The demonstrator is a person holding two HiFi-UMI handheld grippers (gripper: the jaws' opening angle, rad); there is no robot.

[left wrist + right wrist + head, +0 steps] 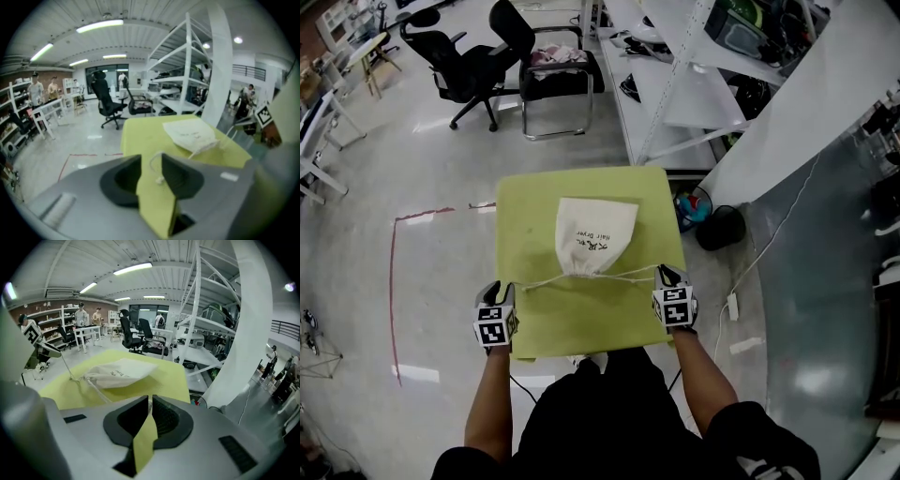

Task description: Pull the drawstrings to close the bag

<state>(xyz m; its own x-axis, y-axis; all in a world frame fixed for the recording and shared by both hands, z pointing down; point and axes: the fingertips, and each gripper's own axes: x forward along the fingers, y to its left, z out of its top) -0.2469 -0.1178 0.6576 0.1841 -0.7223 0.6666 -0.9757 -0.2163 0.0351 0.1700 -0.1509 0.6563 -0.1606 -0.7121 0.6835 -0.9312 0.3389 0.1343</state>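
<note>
A cream drawstring bag (592,234) lies on the yellow-green table (581,323), its neck gathered tight toward me. Two cords run sideways from the neck. My left gripper (502,286) is at the table's left edge; in the left gripper view its jaws (151,164) stand apart, and the knotted end of the left drawstring (159,179) lies loose between them, unpressed. The bag (190,136) lies beyond. My right gripper (666,274) is at the right edge. Its jaws (149,404) are shut on the right drawstring (96,390), which leads back to the bag (119,372).
Beyond the table stand black office chairs (464,56) and a metal-framed chair (558,80). White shelving (675,84) runs along the right, with a black bin (719,228) by the table's right corner. Red tape (394,281) marks the floor at left. People stand far off.
</note>
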